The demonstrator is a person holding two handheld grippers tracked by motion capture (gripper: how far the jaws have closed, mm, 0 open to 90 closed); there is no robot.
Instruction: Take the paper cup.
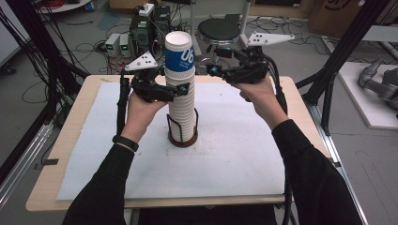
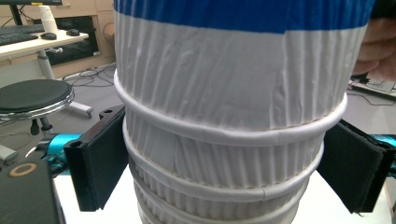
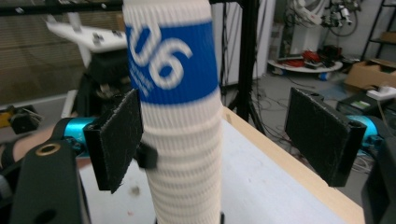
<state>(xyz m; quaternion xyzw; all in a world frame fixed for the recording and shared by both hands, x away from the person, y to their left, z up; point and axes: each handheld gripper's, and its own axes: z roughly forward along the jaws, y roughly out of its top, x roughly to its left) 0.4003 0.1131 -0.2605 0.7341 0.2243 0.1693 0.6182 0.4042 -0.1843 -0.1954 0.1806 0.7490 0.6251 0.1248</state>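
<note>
Item: stack of paper cups (image 1: 182,93), seated in a wire holder (image 1: 183,135) at the centre of the white mat (image 1: 244,154).

Left gripper (image 1: 180,90), at nine o'clock of the stack: jaws pressed on the stack below the top cup (image 1: 179,55).

Right gripper (image 1: 211,70), at two o'clock: jaws spread, nothing held.

Step judged: stack steadied, top cup to be taken. Next move: right jaws closed about the blue band.

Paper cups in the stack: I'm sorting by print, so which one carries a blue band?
The topmost white paper cup, with a blue band and white "06"; the nested cups below show plain white ribbed sides.
</note>
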